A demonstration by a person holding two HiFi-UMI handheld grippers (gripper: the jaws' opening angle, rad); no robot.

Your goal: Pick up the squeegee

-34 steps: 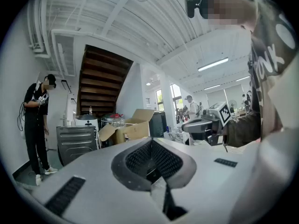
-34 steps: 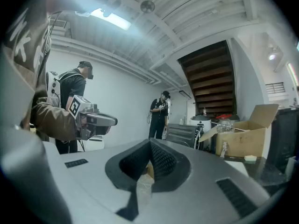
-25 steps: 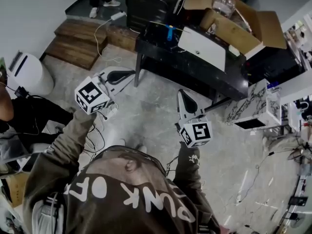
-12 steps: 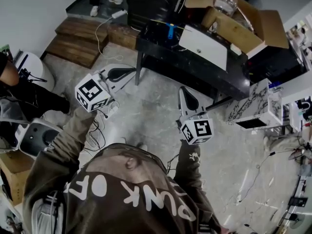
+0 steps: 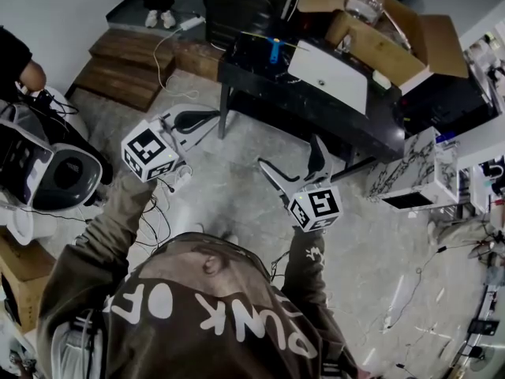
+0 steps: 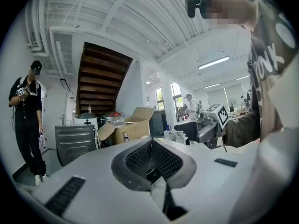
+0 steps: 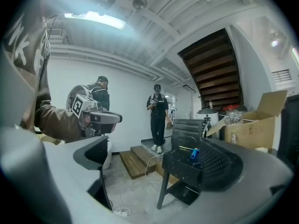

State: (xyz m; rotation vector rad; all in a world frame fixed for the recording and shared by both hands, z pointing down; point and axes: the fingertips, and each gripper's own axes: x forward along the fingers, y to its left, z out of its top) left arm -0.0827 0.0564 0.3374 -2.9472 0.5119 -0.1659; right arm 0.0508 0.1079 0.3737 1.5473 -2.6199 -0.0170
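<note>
The squeegee, with a blue handle, lies on the black table ahead of me. In the right gripper view the squeegee sits on the table's top, seen between the jaws but far beyond them. My right gripper hangs over the floor short of the table, its jaws opening wide with nothing between them. My left gripper is off to the left, level, shut and empty. In the left gripper view its pads meet.
A white panel and an open cardboard box are on the table. Wooden steps and cables lie at the far left, a person beside them. White machines stand left, a marbled cabinet right.
The right gripper's jaws have swung from shut to wide open. The left gripper has stayed put. At the left edge, a person and white equipment have shifted.
</note>
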